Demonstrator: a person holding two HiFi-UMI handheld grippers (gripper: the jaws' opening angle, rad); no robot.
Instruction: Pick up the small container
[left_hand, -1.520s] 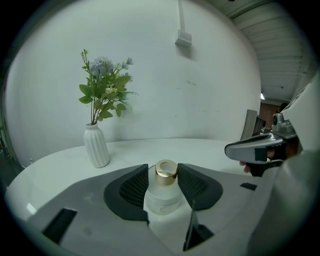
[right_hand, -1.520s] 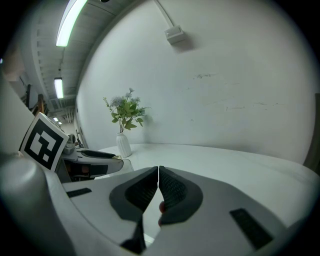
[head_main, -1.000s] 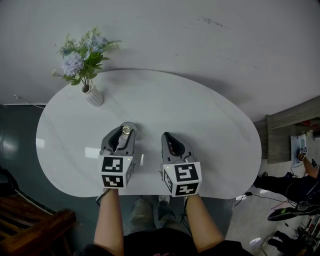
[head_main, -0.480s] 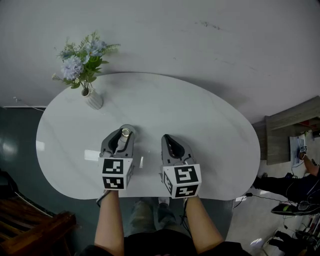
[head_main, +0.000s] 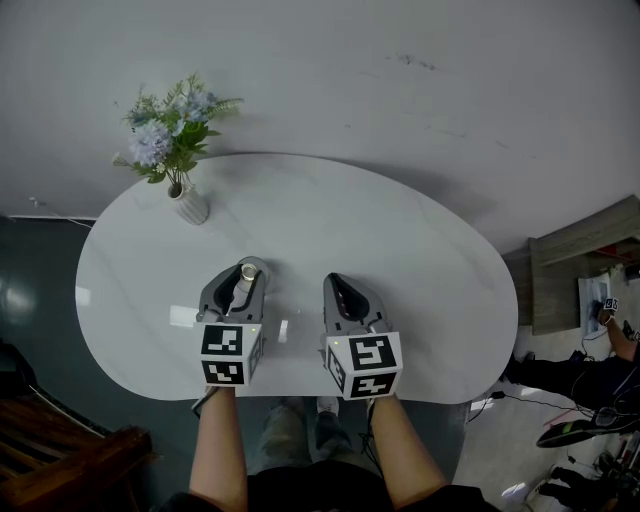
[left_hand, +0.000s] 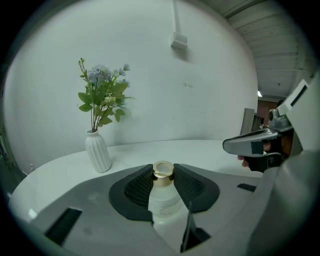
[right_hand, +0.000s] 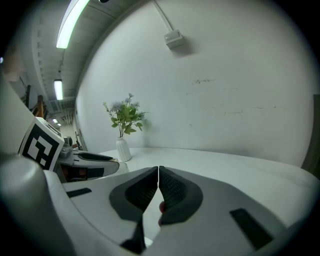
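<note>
The left gripper (left_hand: 163, 176) pinches the bottle (left_hand: 162, 197): both pads press on its neck just below the gold cap (left_hand: 163, 170). The bottle stands upright between the jaws, over the near left part of the table (head_main: 420, 250). The right gripper (right_hand: 158, 183), just right of the left one, has its jaws pressed together with nothing between them. A vase (head_main: 190, 206) of flowers stands at the far left.

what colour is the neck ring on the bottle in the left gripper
The neck ring is gold, on a frosted small container; clearest in the left gripper view.
</note>
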